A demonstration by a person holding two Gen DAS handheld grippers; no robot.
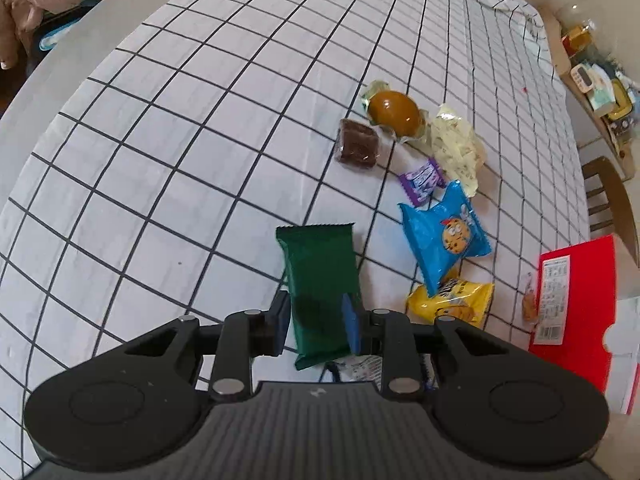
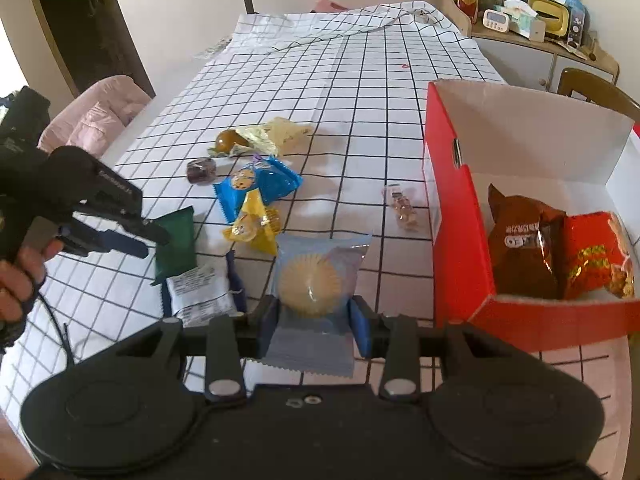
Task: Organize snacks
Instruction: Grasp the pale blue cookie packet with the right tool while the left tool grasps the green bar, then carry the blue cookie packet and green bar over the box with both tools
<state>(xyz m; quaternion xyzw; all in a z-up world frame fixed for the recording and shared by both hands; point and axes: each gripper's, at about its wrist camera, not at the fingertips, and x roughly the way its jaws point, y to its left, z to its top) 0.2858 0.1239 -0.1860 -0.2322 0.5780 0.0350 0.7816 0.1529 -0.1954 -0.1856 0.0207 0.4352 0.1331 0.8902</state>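
Observation:
My left gripper has its blue pads against both sides of a dark green snack packet, which also shows in the right wrist view on the checked cloth. My right gripper is closed around a clear packet with a round yellow pastry. A red box with a white inside stands to the right and holds a brown bag and a red-orange bag. Loose snacks lie ahead: a blue cookie packet, a yellow packet, a purple candy, a brown cake.
A brown egg pack and a pale wrapped snack lie further off. A white-labelled packet lies beside the green one, a small clear candy pack near the box. A cluttered shelf and a chair stand beyond the table.

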